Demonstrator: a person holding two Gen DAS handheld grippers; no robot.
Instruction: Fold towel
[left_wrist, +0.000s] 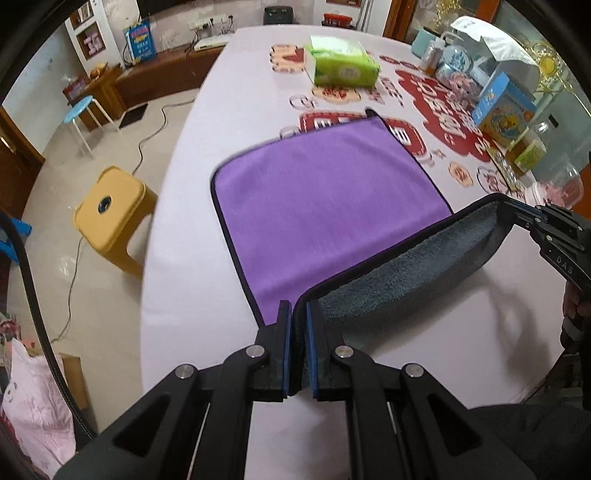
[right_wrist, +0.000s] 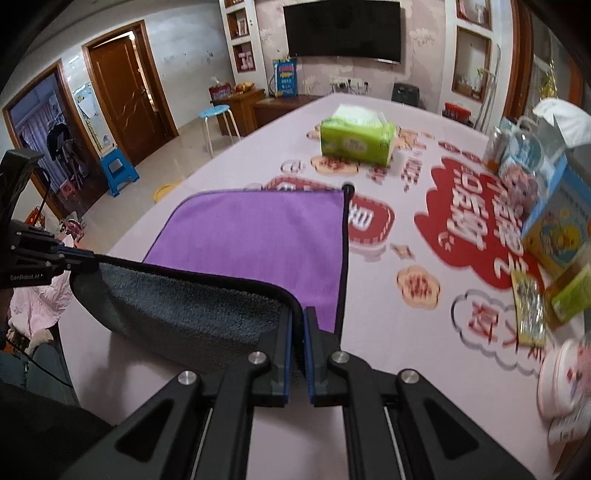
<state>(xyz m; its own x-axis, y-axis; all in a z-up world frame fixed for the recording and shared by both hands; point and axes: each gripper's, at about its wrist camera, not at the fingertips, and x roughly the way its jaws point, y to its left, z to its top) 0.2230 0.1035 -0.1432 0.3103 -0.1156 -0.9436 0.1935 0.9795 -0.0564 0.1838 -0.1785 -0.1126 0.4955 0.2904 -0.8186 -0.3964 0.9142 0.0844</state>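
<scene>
A purple towel (left_wrist: 317, 199) with a grey underside and dark trim lies on the table; it also shows in the right wrist view (right_wrist: 258, 243). Its near edge is lifted off the table and hangs between both grippers, grey side (left_wrist: 406, 273) facing me. My left gripper (left_wrist: 298, 314) is shut on the near left corner. My right gripper (right_wrist: 298, 317) is shut on the near right corner; it also shows in the left wrist view (left_wrist: 517, 214). The left gripper shows at the left of the right wrist view (right_wrist: 79, 260). The far half of the towel lies flat.
The table (left_wrist: 192, 258) has a pale pink cloth with red prints. A green tissue pack (left_wrist: 341, 62) stands beyond the towel. Boxes, jars and bags (left_wrist: 502, 110) crowd the right side. A yellow stool (left_wrist: 110, 214) stands on the floor at left.
</scene>
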